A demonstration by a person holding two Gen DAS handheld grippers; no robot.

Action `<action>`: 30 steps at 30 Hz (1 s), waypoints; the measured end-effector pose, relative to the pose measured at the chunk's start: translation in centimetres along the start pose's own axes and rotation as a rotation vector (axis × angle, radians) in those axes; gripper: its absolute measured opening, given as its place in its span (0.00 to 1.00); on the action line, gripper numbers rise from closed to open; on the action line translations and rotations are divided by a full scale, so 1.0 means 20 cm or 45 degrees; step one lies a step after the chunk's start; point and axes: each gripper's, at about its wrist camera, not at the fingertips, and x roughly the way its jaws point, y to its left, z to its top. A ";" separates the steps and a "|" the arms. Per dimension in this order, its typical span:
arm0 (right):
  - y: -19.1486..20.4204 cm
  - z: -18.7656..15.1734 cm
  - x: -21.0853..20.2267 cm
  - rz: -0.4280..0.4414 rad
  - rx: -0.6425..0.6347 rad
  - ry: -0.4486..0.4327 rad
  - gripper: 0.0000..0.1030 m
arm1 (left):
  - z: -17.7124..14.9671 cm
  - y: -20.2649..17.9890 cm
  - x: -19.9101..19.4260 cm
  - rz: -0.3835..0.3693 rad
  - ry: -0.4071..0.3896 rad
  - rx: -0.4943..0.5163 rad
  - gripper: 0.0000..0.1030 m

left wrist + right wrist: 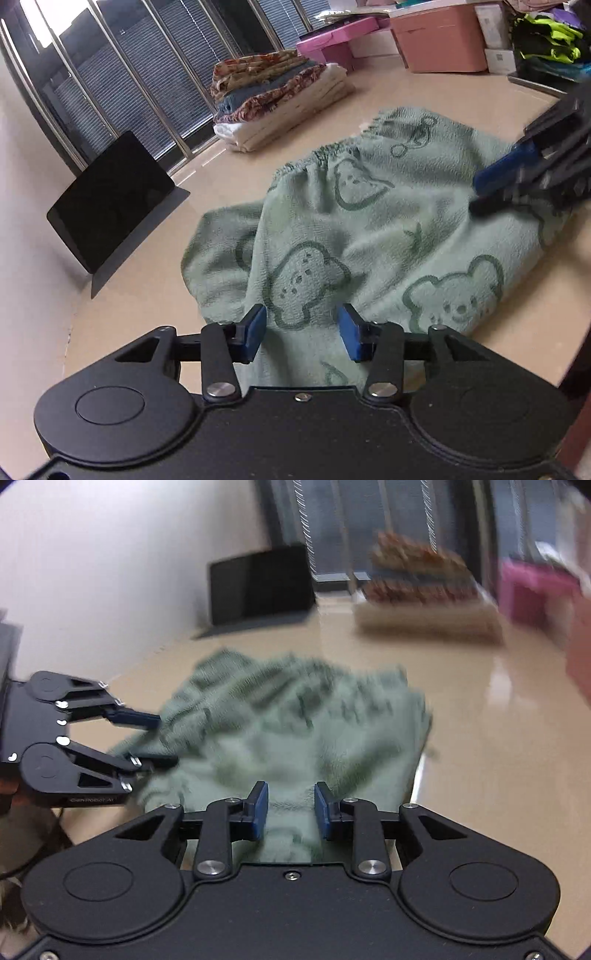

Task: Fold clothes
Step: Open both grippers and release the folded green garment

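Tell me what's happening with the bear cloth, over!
Left gripper and right gripper: fingers apart, green bear cloth between them. Cloth rumpled on the table, not folded. Nothing in the way.

The left gripper (302, 332) points forward and downward. Its two blue fingers (255, 332) stand apart with a clear gap, and green cloth lies between them without being pressed. The right gripper (291, 808) has a similar pose, tilted downward, and its fingers (259, 808) also stand apart over cloth, with a narrower gap. Each gripper appears at the side of the other one's view.
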 end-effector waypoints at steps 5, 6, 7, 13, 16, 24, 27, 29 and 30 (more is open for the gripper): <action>0.08 -0.04 0.02 -0.103 -0.143 0.008 0.27 | -0.01 -0.13 -0.08 0.075 0.010 0.052 0.26; 0.08 -0.04 0.01 -0.102 -0.150 0.020 0.27 | -0.01 -0.17 -0.10 0.087 0.011 0.080 0.25; 0.07 -0.03 -0.01 -0.095 -0.158 0.034 0.27 | -0.02 -0.20 -0.11 0.098 0.011 0.108 0.24; -0.04 -0.01 -0.05 -0.072 -0.168 0.083 0.27 | -0.02 -0.32 -0.23 0.042 0.002 0.070 0.24; -0.10 -0.02 -0.09 -0.080 -0.146 0.080 0.27 | -0.02 -0.32 -0.25 0.003 -0.009 -0.011 0.26; -0.07 -0.04 -0.15 -0.115 -0.108 -0.003 0.69 | -0.08 -0.11 -0.34 -0.034 -0.146 -0.429 1.00; 0.00 -0.07 -0.25 -0.131 -0.128 -0.115 0.91 | -0.14 -0.05 -0.43 0.098 -0.261 -0.466 1.00; 0.06 -0.08 -0.31 -0.118 -0.167 -0.155 0.92 | -0.18 0.01 -0.47 0.177 -0.256 -0.481 1.00; 0.08 -0.08 -0.33 -0.106 -0.185 -0.170 0.93 | -0.20 0.03 -0.48 0.194 -0.247 -0.502 1.00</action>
